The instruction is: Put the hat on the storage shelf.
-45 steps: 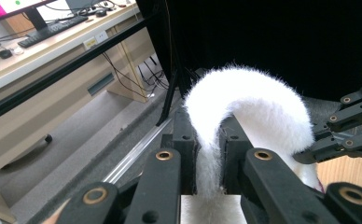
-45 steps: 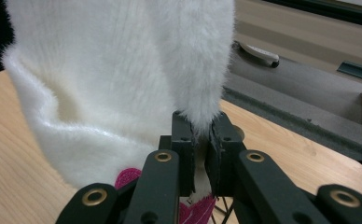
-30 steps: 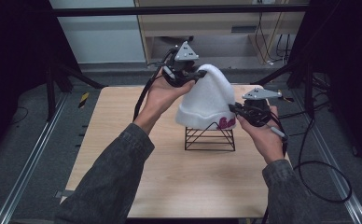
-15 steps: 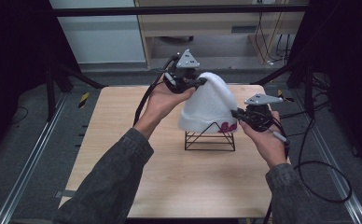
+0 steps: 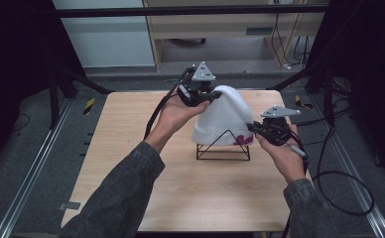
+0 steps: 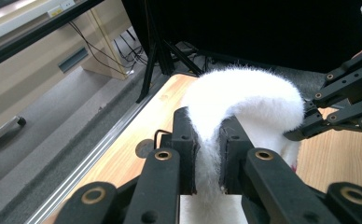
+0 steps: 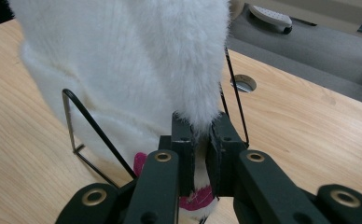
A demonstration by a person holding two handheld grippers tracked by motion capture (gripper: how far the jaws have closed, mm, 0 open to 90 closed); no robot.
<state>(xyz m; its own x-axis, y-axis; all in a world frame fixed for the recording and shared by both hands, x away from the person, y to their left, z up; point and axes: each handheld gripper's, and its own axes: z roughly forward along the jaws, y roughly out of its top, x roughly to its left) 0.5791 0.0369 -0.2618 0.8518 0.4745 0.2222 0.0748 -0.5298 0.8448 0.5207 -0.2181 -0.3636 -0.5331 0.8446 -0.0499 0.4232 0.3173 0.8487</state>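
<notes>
White fuzzy hat (image 5: 224, 119) pinched tight by left claw (image 6: 209, 154) & right claw (image 7: 198, 154), over wire rack (image 5: 223, 147).

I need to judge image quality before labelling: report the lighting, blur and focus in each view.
High view: even light on the wooden table, dark surroundings, white fuzzy hat nearly blown out, overall soft. Left gripper view: left claw sharp, shut on the hat, background black at upper right. Right gripper view: right claw crisp on the hat's edge, wire stand clear, no glare.

Bare desk (image 5: 131, 144) lies open at left and bottom of the frame; the wire stand (image 5: 223, 148) and white hat (image 5: 223, 119) block right of center.
</notes>
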